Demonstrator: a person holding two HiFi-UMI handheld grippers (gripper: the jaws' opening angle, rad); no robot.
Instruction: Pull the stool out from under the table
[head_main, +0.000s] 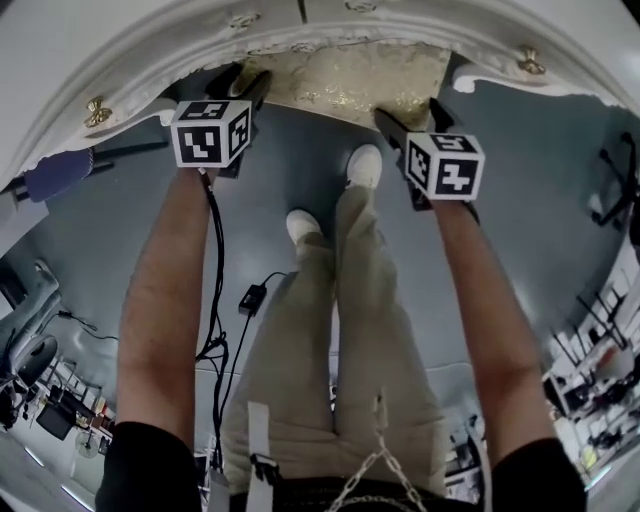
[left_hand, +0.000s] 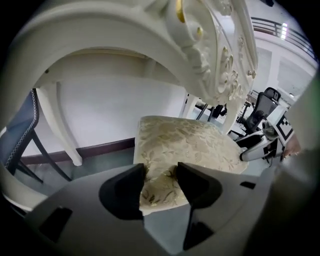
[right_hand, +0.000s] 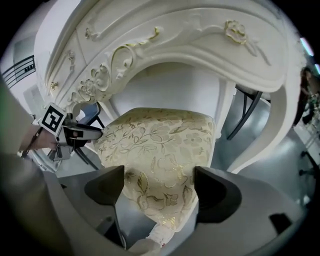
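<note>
Currently, the cream stool with the gold floral upholstered seat (head_main: 350, 80) is being sheltered partly beneath the front edge of the white carved wooden table (head_main: 130, 50). Its near left corner is being straddled by the parted jaws of the left gripper (left_hand: 161, 170). Its near right corner is being straddled by the right gripper (right_hand: 159, 172), whose jaws are likewise apart and not clamping the seat.

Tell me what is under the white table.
A stool with a gold floral cushion stands under the table's arch. The seat hides nearly all of its legs.
</note>
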